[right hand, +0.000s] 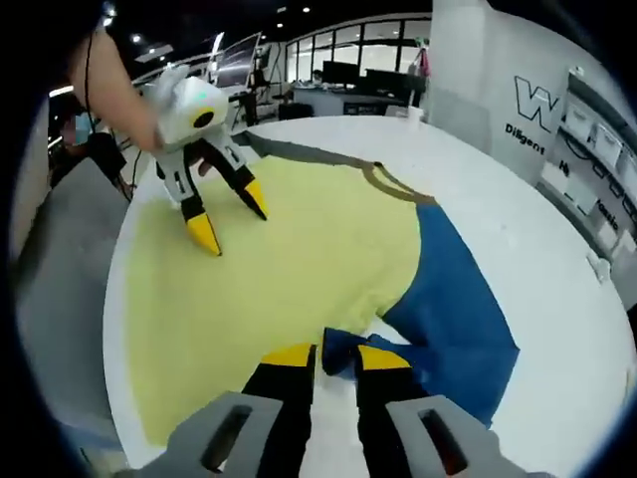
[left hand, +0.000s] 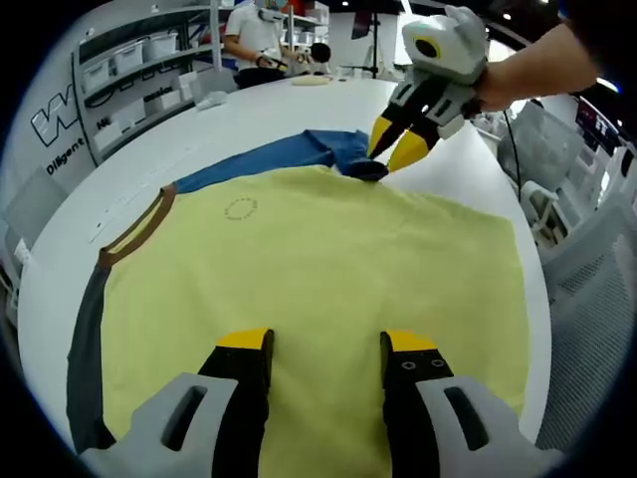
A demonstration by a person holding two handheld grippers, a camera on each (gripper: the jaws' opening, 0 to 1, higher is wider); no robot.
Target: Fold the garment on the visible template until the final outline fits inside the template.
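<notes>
In the left gripper view the left gripper (left hand: pixel 326 344) hangs low over the yellow body of the shirt (left hand: pixel 318 269), its two yellow-tipped jaws spread apart with bare cloth between them, holding nothing. The right gripper view shows it from the far side, tilted down with tips just above the fabric.

The right gripper (right hand: pixel 336 357) comes in from the opposite edge, a person's hand (left hand: pixel 518 75) behind it (forearm angled down toward the table (left hand: pixel 249 115)). Its jaws stand close together over a bunched bit of the blue sleeve (right hand: pixel 453 299); whether they pinch it cannot be told.

The shirt lies flat on the round white table, brown collar (left hand: pixel 134 234) pointing toward the shelves (left hand: pixel 129 70), its long axis running from collar to hem across the left gripper view. The blue sleeve sticks out past the yellow edge.
</notes>
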